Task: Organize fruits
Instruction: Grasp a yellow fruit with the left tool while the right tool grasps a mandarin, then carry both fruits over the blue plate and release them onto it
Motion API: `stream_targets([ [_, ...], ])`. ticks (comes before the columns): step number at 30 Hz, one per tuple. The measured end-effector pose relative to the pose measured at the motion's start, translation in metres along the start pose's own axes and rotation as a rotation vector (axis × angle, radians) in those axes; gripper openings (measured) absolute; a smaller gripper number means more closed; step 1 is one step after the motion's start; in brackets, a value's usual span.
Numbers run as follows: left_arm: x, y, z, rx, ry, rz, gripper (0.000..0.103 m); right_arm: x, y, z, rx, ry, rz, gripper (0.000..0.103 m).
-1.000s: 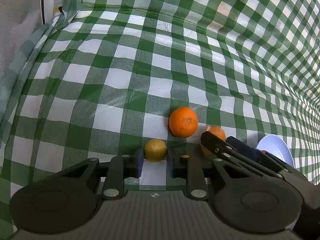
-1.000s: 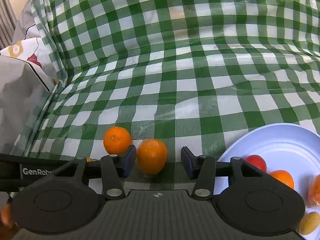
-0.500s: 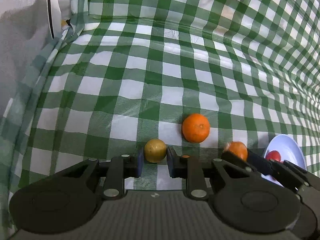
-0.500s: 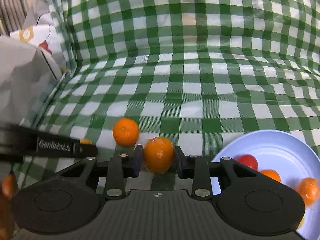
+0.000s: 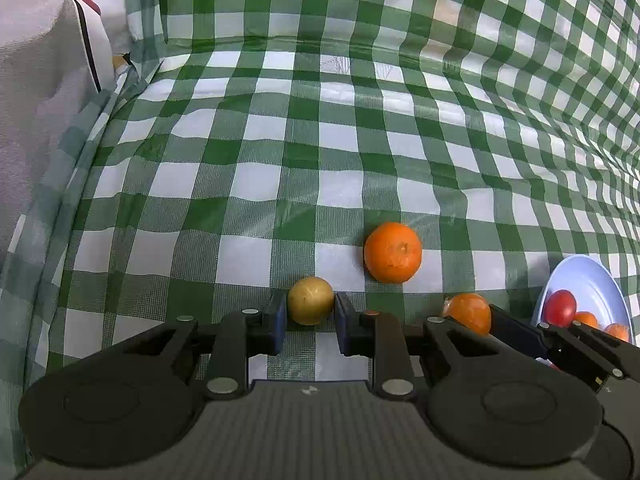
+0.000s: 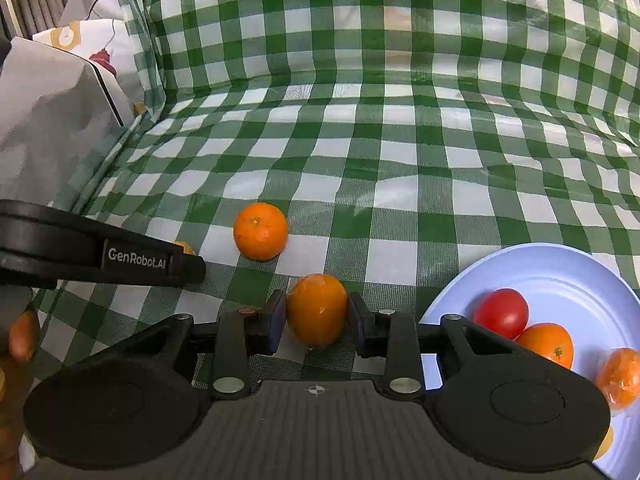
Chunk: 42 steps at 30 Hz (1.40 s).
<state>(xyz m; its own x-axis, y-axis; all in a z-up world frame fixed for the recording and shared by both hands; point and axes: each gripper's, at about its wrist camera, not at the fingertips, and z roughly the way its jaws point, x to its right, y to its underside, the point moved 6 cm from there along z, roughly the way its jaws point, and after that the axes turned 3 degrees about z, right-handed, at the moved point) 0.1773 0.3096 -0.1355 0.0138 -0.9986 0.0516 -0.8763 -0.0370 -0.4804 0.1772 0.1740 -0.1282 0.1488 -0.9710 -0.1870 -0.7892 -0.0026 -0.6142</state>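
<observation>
We judge the chief risk to be slippage: both fruits are round and smooth, each gripped only across its middle, so a lift or a swing toward the pale blue plate point(image 6: 568, 264) could roll one free onto the green-checked worktop point(image 5: 256, 184), and the two tools sit close enough to collide. The left tongs point(image 5: 310, 317) are closed to a narrow gap on a small yellow-green fruit point(image 5: 310, 300), its skin dull and lightly speckled. The right tongs point(image 6: 317, 322) are drawn in on a wrapped orange point(image 6: 317, 308), glossy under what looks like clear film, which we judge makes it slicker. A loose mandarin point(image 6: 261, 231) lies on the cloth just beyond them, untouched. The plate, at the right, already holds a red tomato point(image 6: 501, 313), a second orange point(image 6: 545, 344) and another wrapped fruit point(image 6: 619, 376) at its edge.
</observation>
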Motion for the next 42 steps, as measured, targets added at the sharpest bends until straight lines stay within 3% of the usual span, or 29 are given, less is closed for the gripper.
stream_targets([
  [21, 0.026, -0.002, -0.051, 0.077, 0.013, 0.050, 0.027, 0.015, -0.013, -0.068, 0.127, 0.001, 0.033, 0.035],
  [42, 0.054, -0.004, -0.043, 0.076, -0.003, 0.099, 0.027, 0.062, -0.018, -0.107, 0.169, 0.081, 0.060, 0.035],
])
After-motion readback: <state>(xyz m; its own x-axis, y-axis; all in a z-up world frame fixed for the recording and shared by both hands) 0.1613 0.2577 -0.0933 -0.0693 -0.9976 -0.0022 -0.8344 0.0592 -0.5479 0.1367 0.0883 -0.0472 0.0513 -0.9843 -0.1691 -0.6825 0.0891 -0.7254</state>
